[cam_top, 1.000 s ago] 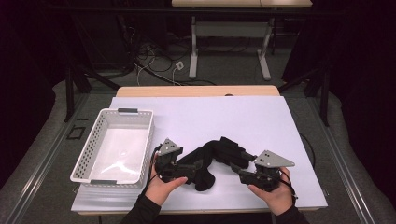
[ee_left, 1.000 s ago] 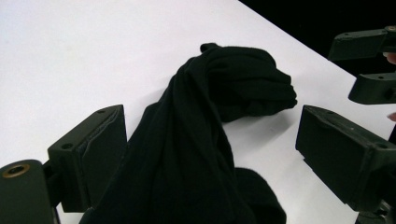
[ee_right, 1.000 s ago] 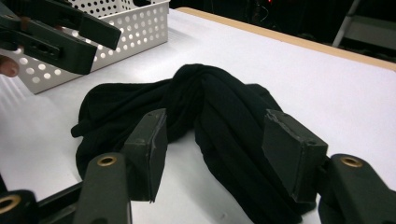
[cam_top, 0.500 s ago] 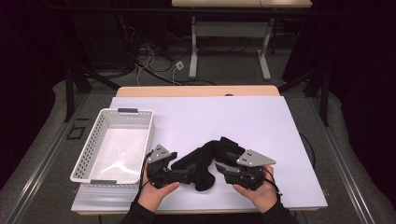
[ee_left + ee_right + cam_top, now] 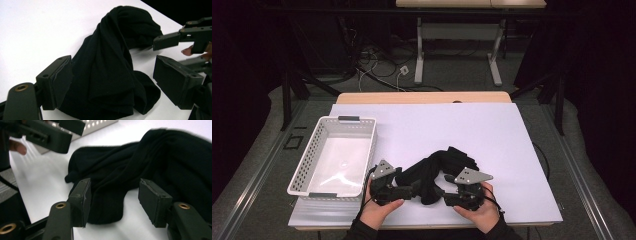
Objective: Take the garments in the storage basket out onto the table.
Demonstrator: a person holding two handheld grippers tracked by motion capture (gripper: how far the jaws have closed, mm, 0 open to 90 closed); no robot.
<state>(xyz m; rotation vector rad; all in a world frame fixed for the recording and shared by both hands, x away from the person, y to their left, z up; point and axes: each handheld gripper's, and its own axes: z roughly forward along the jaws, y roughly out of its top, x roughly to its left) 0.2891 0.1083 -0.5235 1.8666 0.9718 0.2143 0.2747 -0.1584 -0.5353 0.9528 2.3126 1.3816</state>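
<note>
2 grippers' fingers [image 5: 58, 85] parted and unclenched, black cloth [image 5: 432, 172] bunched between each pair, ungrasped

From up high, the jaws of both grippers are pretty much lost: the left gripper [image 5: 404, 189] and the right gripper [image 5: 451, 196] are dark shapes running straight into the black cloth [image 5: 434, 172], so where pads end and fabric starts is anyone's guess. In the left gripper view the cloth [image 5: 110, 72] runs off the bottom edge between the jaws, and its fold under the heap is hidden. The other gripper beyond it is cut off by the right edge. In the right gripper view the cloth's far side [image 5: 185, 157] is smeared with blur and leaves the frame, and the basket [image 5: 100, 123] past the left jaw is probably just a corner.
</note>
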